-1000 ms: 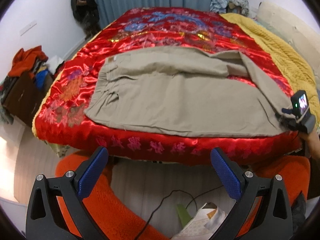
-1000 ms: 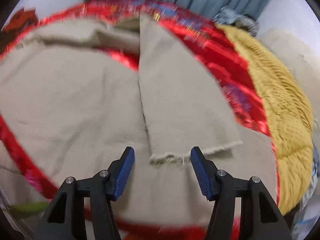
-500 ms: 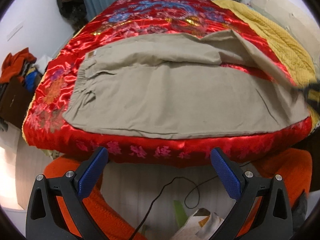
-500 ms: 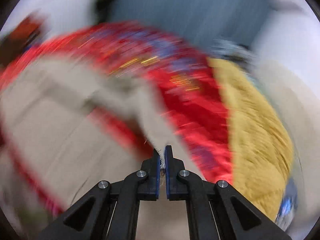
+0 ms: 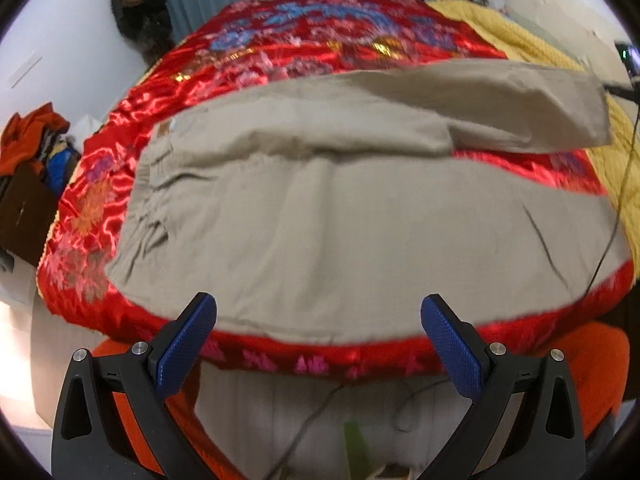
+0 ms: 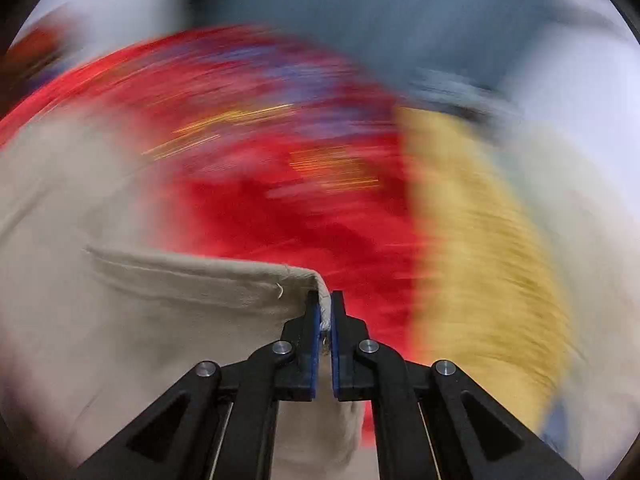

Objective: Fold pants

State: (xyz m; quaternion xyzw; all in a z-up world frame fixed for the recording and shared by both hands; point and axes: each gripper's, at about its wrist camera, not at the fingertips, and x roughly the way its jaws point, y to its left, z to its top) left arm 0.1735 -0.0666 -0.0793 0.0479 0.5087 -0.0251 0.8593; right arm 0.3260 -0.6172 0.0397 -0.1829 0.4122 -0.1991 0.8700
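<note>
Pants [image 5: 360, 220] spread flat on red bedspread [image 5: 304, 40], no fold done. Right gripper [image 6: 325, 312] pinches far leg hem, lifted. Left gripper [image 5: 318, 344] spread wide, empty, near front edge.

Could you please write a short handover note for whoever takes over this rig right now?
Right gripper: its jaws opened slightly just now, but the pads still pinch the hem corner of the far leg of the beige cotton pants; that leg is raised and stretched over the red embroidered satin bedspread.
Left gripper: open, empty, hovering at the near bed edge over the near leg.
Done: pants spread out, far leg picked up.
Left: lay the far leg onto the near one, then fold the pants lengthwise. No fold is finished yet.
</note>
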